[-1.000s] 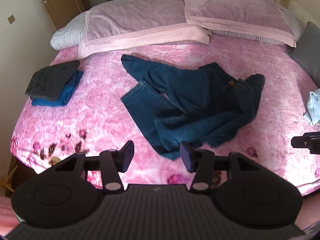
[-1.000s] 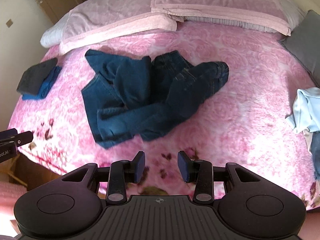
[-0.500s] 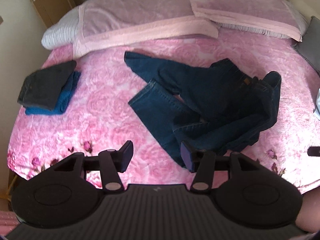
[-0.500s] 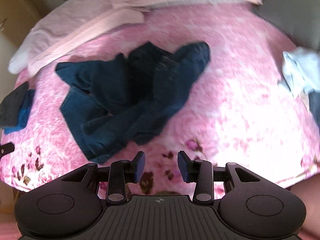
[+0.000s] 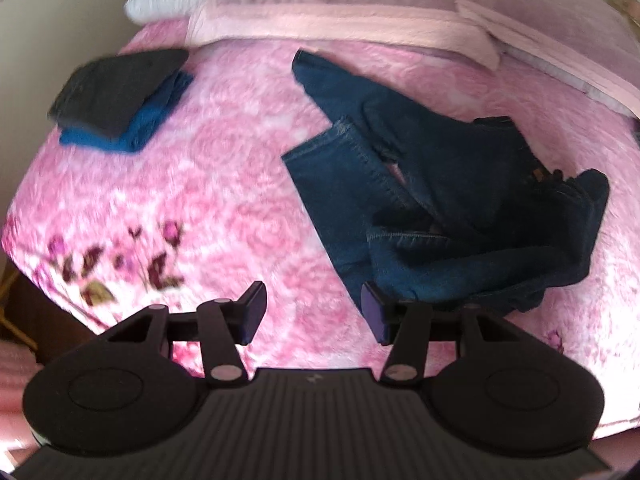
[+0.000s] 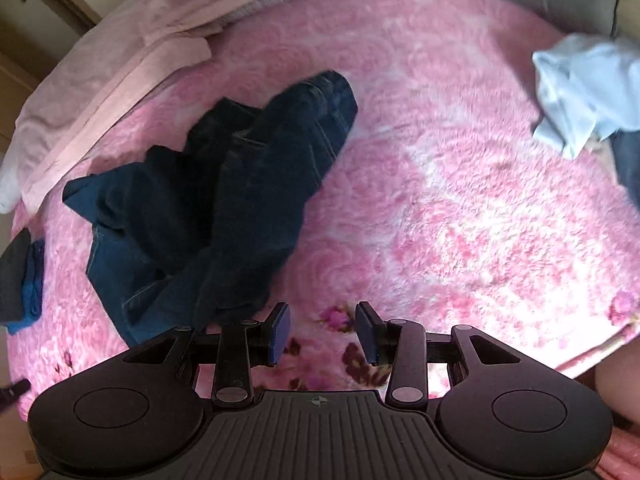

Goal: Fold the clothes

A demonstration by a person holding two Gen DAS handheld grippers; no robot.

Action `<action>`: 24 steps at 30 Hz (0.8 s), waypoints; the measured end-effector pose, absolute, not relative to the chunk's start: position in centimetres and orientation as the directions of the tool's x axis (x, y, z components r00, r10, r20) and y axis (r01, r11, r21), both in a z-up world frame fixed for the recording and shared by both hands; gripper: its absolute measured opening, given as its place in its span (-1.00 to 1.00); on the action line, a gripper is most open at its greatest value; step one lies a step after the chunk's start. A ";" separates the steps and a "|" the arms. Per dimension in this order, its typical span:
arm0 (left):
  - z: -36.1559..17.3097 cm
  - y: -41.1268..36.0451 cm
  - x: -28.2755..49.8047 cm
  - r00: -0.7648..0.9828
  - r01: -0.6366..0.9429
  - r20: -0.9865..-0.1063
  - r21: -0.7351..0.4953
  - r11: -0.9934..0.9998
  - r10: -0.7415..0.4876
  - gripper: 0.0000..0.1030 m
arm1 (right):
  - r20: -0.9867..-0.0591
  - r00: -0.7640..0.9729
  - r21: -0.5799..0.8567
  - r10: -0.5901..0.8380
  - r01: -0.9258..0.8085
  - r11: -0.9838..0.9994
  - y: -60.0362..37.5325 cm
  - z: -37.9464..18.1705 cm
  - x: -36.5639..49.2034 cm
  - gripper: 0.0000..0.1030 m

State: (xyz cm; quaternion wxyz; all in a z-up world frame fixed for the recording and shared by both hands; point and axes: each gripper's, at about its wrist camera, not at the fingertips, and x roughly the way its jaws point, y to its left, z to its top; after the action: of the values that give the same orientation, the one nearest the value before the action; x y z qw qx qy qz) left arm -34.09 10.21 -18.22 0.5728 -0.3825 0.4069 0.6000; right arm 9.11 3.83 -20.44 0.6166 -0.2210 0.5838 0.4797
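Both views are smeared by motion blur, so stitching and fabric detail on the jeans [image 5: 432,200] are hard to read. The garment lies crumpled on the pink floral bedspread [image 5: 224,208], folded over itself so that waistband, legs and hems cannot be cleanly told apart; a small tan patch at about 3 o'clock in the left wrist view may be a waist label, but that is uncertain. In the left wrist view the heap's long axis runs from 11 o'clock, where one flat end points toward the pillows [image 5: 360,12], down to 4 o'clock. In the right wrist view the jeans [image 6: 224,208] stretch from a rounded end at 12 o'clock to a spread mass at 8 o'clock.

A folded stack, dark grey over blue [image 5: 120,96], sits at 10 o'clock in the left view, well apart from the jeans; in the right view it is cut by the left edge. A pale blue garment [image 6: 580,88] at 2 o'clock is partly cut off too.

The left tongs [image 5: 314,312] are released, empty, hovering just beside the jeans' near edge. The right tongs [image 6: 322,332] are likewise parted and empty, over bare bedspread beside the heap.
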 end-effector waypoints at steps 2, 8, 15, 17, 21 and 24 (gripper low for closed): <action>-19.8 10.5 -33.8 -0.058 -0.998 -0.933 0.047 -0.041 0.354 -0.06 | -0.933 -0.163 0.299 0.321 -0.847 0.440 4.2 -22.1 10.4 -0.22; -24.6 12.1 -31.8 -0.053 -0.995 -0.945 0.025 -0.092 0.323 -0.06 | -0.936 -0.225 0.332 0.272 -0.822 0.462 5.1 -27.9 13.1 -0.22; -27.9 14.0 -30.7 -0.086 -0.993 -0.937 0.055 -0.100 0.338 -0.06 | -0.863 -0.276 0.489 0.423 -0.667 0.563 8.1 -31.1 18.4 0.28; -28.7 14.5 -30.8 -0.102 -0.992 -0.935 0.069 -0.109 0.341 -0.06 | -0.823 -0.282 0.554 0.493 -0.589 0.588 9.7 -31.5 20.2 0.49; -29.5 15.5 -31.6 -0.130 -0.985 -0.931 0.083 -0.149 0.342 -0.06 | -0.733 -0.327 0.675 0.597 -0.463 0.575 13.5 -32.0 22.6 0.49; -29.7 16.0 -32.1 -0.142 -0.982 -0.927 0.087 -0.170 0.346 -0.06 | -0.713 -0.352 0.698 0.606 -0.437 0.567 15.6 -33.1 22.9 0.49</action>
State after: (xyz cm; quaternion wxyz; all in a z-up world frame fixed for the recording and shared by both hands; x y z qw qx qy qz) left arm -32.06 16.05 -29.68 0.5128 -0.4075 0.3899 0.6473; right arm 22.92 15.58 -33.13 0.5657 0.0620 0.6807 0.4612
